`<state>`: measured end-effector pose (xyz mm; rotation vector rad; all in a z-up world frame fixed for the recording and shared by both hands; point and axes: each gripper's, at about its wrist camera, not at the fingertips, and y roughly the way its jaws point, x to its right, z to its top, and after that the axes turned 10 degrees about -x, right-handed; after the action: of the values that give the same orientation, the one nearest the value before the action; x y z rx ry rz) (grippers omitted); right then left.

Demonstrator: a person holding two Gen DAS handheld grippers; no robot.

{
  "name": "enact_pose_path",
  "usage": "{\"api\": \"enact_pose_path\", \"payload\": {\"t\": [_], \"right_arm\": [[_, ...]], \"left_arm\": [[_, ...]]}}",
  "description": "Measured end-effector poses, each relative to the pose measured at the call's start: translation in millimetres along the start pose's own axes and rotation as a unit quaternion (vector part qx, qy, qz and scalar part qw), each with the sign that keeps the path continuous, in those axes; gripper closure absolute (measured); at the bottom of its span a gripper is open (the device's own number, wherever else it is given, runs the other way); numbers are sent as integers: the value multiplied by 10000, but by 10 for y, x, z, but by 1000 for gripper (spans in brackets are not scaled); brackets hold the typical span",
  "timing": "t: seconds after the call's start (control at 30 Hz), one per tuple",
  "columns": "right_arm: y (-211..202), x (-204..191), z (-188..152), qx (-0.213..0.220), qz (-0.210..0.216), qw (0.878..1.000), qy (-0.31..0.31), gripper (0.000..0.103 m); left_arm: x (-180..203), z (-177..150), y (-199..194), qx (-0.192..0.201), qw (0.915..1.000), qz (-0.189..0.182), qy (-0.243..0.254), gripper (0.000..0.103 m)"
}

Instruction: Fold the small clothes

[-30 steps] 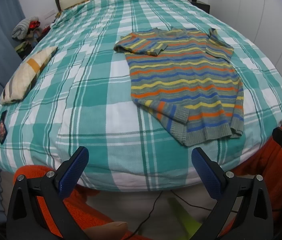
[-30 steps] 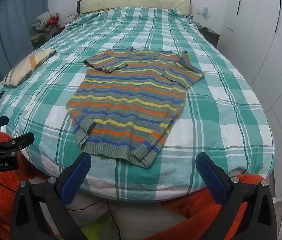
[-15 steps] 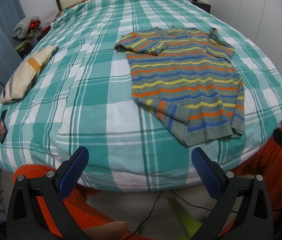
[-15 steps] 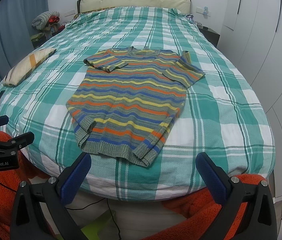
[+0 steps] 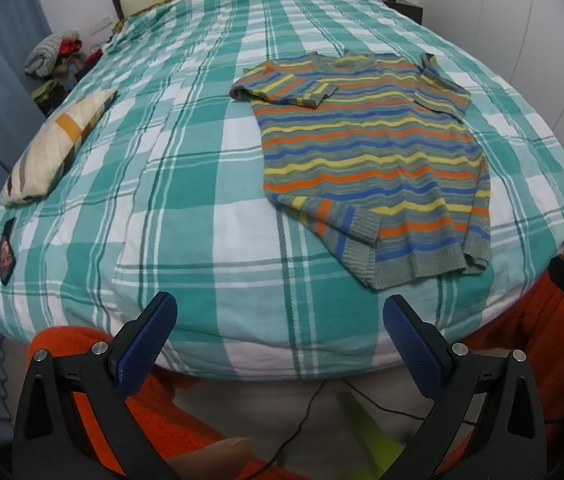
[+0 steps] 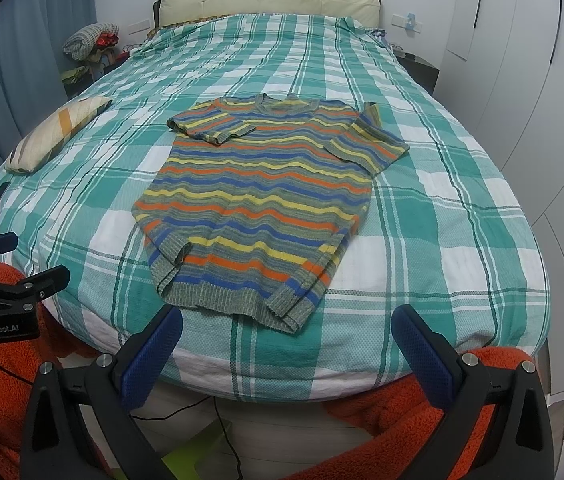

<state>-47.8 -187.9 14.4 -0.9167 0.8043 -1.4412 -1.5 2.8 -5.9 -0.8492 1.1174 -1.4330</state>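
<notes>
A small striped sweater point(image 5: 374, 160) in grey, blue, yellow and orange lies flat on a bed with a green-and-white plaid cover point(image 5: 185, 184). Both sleeves are folded in over the body. It also shows in the right wrist view point(image 6: 257, 200). My left gripper point(image 5: 279, 324) is open and empty, held off the bed's near edge, left of the sweater's hem. My right gripper point(image 6: 286, 336) is open and empty, just short of the hem. The left gripper shows at the left edge of the right wrist view point(image 6: 9, 256).
A striped cushion point(image 5: 57, 148) lies at the bed's left side and a small dark patch point(image 5: 5, 256) near the left corner. Orange fleece point(image 6: 402, 420) hangs below the bed's near edge. White wardrobes point(image 6: 522, 80) stand to the right. A clothes pile point(image 6: 89, 40) sits at back left.
Both grippers have drifted very slightly toward the bed. The sweater has not moved.
</notes>
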Motion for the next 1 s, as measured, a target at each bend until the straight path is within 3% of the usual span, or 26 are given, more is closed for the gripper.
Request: {"api": "enact_pose_path", "payload": {"t": [0.17, 0.27, 0.3, 0.37, 0.43, 0.53, 0.63, 0.77, 1.0], "right_arm": [[0, 6, -5, 8, -3, 10000, 1, 0], [-1, 5, -5, 16, -1, 10000, 1, 0], [5, 3, -9, 23, -4, 10000, 1, 0], [-2, 8, -7, 18, 0, 10000, 6, 0], [-1, 7, -8, 20, -6, 10000, 4, 0], [-3, 9, -7, 15, -6, 10000, 11, 0], [-4, 10, -8, 10, -9, 10000, 10, 0], [-6, 19, 1, -9, -5, 10000, 9, 0], [-3, 16, -1, -4, -6, 10000, 19, 0]], "left_arm": [[-44, 22, 14, 117, 9998, 114, -88, 0], [-48, 22, 37, 407, 9984, 372, -86, 0], [-61, 25, 34, 387, 9988, 282, -110, 0], [-76, 24, 35, -57, 9989, 466, 49, 0], [-122, 19, 19, 197, 9993, 290, -121, 1], [-161, 17, 12, 270, 9992, 139, -243, 1], [-165, 48, 35, -30, 9994, -75, -338, 1], [-135, 74, 50, -341, 9990, 10, -284, 1], [-108, 87, 27, -70, 9997, 156, -160, 1]]}}
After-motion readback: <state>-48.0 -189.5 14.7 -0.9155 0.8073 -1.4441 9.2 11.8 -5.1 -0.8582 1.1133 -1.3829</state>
